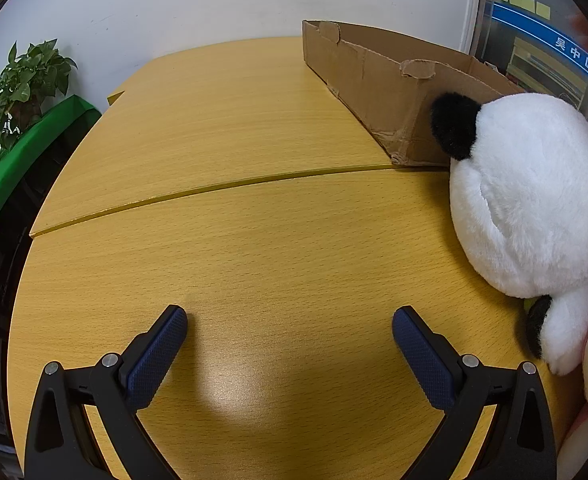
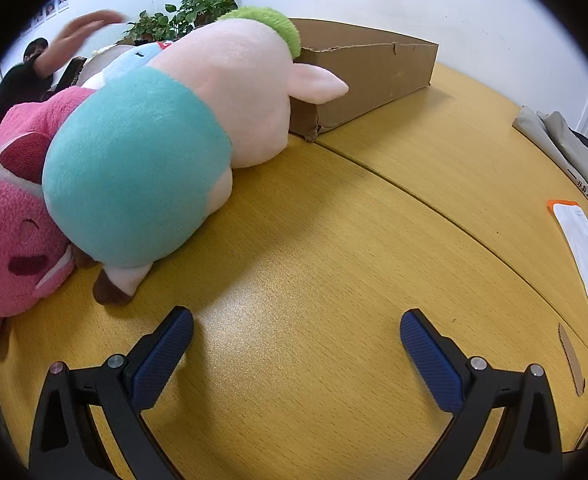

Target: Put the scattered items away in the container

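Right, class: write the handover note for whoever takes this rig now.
Left gripper: open, empty, over bare table.
Right gripper: open, empty, over bare table.
Cardboard box: at the table's far side; contents not visible.
White-and-black plush: on the table against the box's near corner.
Pink-and-teal plush and pink plush: piled together in front of the box.
Done: nothing visibly boxed.
Left: all three plush toys.

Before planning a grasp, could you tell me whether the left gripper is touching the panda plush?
Apart. The left wrist view shows the left gripper open over bare table, with wood visible between it and the panda plush.
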Motion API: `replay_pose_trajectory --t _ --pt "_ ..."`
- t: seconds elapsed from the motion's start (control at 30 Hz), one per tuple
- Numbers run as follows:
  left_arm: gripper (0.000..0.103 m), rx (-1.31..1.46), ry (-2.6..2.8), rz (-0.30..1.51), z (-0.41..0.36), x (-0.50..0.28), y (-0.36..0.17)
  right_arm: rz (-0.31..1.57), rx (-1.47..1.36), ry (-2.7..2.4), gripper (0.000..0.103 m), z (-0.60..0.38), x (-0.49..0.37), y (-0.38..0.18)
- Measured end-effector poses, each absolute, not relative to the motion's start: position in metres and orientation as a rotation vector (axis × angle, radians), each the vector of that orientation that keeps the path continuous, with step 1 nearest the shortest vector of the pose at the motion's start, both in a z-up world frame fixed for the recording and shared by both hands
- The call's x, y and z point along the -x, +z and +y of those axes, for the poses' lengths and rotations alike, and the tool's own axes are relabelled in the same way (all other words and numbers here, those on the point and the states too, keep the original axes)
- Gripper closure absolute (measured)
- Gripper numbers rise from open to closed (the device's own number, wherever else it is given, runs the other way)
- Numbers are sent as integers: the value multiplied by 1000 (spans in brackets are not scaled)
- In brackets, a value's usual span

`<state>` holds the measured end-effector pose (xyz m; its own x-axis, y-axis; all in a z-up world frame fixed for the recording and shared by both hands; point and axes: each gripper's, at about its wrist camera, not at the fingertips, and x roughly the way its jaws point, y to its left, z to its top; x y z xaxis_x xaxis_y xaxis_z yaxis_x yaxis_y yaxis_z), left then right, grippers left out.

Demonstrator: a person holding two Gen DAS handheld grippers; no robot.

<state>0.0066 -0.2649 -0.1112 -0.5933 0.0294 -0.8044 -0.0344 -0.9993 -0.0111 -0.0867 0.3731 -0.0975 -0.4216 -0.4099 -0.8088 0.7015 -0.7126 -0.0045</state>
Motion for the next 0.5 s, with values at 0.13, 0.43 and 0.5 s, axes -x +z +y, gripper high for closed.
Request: replay_pose_trajectory --t 0.13,0.43,0.5 --pt "0 1400 2773 9 -265 -7 -111 453 -1094 -2152 0 373 87 -97" --pt "0 1397 2766 9 -266 -7 -111 443 -1104 -2172 0 372 88 -97" --pt "0 1397 2767 10 -266 -6 -111 434 -1113 -2190 0 369 91 -96"
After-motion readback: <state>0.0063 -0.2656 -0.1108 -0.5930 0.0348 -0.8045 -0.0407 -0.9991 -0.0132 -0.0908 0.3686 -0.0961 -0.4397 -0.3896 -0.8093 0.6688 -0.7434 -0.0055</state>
